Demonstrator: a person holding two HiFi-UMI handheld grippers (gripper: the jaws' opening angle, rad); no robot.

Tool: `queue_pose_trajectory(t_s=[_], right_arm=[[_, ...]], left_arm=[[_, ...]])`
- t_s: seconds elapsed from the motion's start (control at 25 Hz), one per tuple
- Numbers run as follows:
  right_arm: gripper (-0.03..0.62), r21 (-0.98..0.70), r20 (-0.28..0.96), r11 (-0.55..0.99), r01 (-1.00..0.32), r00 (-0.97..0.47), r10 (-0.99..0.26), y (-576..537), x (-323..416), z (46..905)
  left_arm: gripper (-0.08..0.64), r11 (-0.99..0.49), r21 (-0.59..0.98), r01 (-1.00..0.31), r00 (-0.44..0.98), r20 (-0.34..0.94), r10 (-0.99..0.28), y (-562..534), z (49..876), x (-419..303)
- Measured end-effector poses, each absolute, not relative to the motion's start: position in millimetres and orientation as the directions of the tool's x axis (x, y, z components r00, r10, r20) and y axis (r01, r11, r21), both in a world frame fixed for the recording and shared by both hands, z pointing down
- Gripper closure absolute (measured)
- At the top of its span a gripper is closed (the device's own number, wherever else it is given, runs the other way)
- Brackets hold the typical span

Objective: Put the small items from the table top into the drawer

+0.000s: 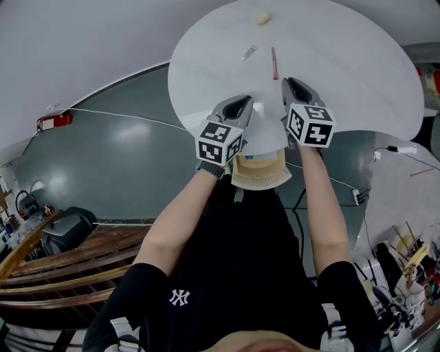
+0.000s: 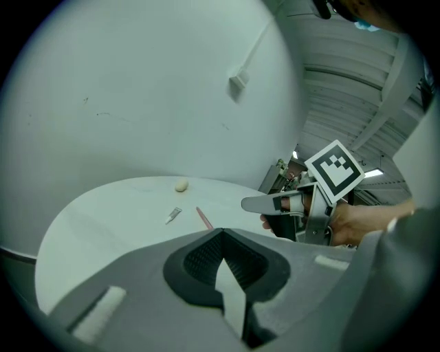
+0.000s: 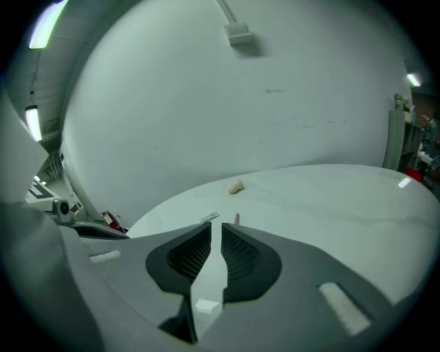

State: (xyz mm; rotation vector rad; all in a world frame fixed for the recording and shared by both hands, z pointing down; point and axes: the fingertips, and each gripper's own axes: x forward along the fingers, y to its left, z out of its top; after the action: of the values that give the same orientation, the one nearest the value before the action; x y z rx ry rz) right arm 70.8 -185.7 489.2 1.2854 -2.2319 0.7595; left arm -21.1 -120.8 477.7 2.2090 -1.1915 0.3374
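Three small items lie on the round white table: a cream lump at the far edge, a small grey tube and a pink pen. They also show in the left gripper view as the lump, the tube and the pen, and in the right gripper view as the lump, the tube and the pen. My left gripper and right gripper hover over the table's near edge, both shut and empty. A pale wooden drawer sticks out under that edge.
The grey floor around the table carries thin cables and a red extinguisher. Wooden slatted benches stand at lower left and cluttered shelves at lower right. A white wall rises behind the table.
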Motion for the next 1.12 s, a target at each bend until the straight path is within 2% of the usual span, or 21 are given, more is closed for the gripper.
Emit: queue_pose_trajectory(t_s=[0.4, 1.12], right_arm=[[0.503, -0.258, 0.705, 0.414, -0.873, -0.463, -0.537, -228, 64, 552], [0.486, -0.256, 0.789, 0.435, -0.863, -0.446, -0.422, -256, 45, 602]], left_arm=[[0.56, -0.369, 0.403, -0.838, 0.539, 0.5, -0.678, -153, 504, -19], [0.56, -0.325, 0.429, -0.843, 0.523, 0.509, -0.684, -185, 517, -13]])
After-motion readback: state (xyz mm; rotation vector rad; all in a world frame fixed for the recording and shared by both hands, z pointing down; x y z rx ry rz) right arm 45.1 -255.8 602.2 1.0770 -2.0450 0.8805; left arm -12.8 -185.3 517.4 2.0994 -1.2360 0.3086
